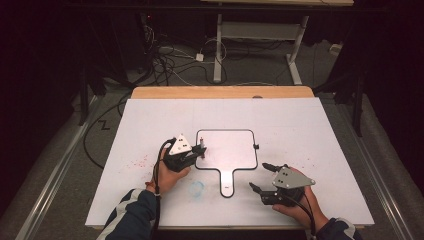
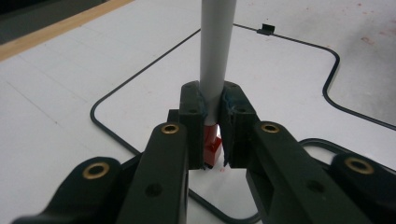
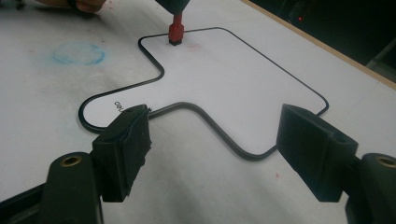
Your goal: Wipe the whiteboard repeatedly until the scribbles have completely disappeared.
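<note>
Nearest, the right tongs point(image 1: 260, 176) hover released, jaws wide apart, just beside the handle of the whiteboard point(image 1: 235, 150). The whiteboard lies flat on the worktop point(image 1: 300, 125), its handle pointing toward the person and its long axis running near to far. A faint blue ring point(image 1: 197, 188) marks the worktop left of the handle. Farther in, the left tongs point(image 1: 199, 150) are clenched on a marker point(image 2: 215, 56) at the whiteboard's left edge. The marker stands nearly upright, grey barrel up, its red end point(image 3: 176, 32) down on the whiteboard's surface. A small black clip point(image 1: 256, 146) sits on the whiteboard's right edge.
</note>
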Tool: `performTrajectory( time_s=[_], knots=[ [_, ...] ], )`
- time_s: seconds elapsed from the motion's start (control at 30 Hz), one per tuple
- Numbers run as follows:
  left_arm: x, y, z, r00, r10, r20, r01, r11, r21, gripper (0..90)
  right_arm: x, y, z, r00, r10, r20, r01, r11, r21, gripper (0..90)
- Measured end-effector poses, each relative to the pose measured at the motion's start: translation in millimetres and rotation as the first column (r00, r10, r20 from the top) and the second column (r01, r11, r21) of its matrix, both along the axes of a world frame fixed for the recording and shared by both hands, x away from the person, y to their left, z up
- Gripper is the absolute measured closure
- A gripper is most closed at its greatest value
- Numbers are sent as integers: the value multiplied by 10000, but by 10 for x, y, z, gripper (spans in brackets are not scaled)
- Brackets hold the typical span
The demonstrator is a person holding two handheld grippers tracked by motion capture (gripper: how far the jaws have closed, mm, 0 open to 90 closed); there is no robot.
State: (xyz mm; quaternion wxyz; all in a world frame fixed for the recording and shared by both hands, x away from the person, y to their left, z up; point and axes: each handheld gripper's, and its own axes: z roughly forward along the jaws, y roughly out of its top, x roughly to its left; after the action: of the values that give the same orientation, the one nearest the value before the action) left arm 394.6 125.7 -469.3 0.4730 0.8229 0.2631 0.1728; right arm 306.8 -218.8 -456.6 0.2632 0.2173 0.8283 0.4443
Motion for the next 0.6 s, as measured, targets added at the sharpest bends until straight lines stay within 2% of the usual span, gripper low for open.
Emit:
performTrajectory(
  time_s=[0.13,0.3,0.43,0.6],
  knots=[
    [-62,-8,-2,9997,-213,-126,212,9997,-84,786,1,1,-4,10000,-9,-44,9,10000,-21,266],
    [-48,-100,7,9993,-386,7,386,9992,60,787,-2,14,-6,10000,8,-50,-8,10000,-33,266],
    [62,-178,21,9994,-322,133,318,9992,249,787,6,24,-19,10000,47,-80,-48,10000,-58,266],
    [264,-214,27,9998,99,146,-103,9996,274,787,11,28,-33,9999,104,-118,-105,9999,-79,266]
  ],
)
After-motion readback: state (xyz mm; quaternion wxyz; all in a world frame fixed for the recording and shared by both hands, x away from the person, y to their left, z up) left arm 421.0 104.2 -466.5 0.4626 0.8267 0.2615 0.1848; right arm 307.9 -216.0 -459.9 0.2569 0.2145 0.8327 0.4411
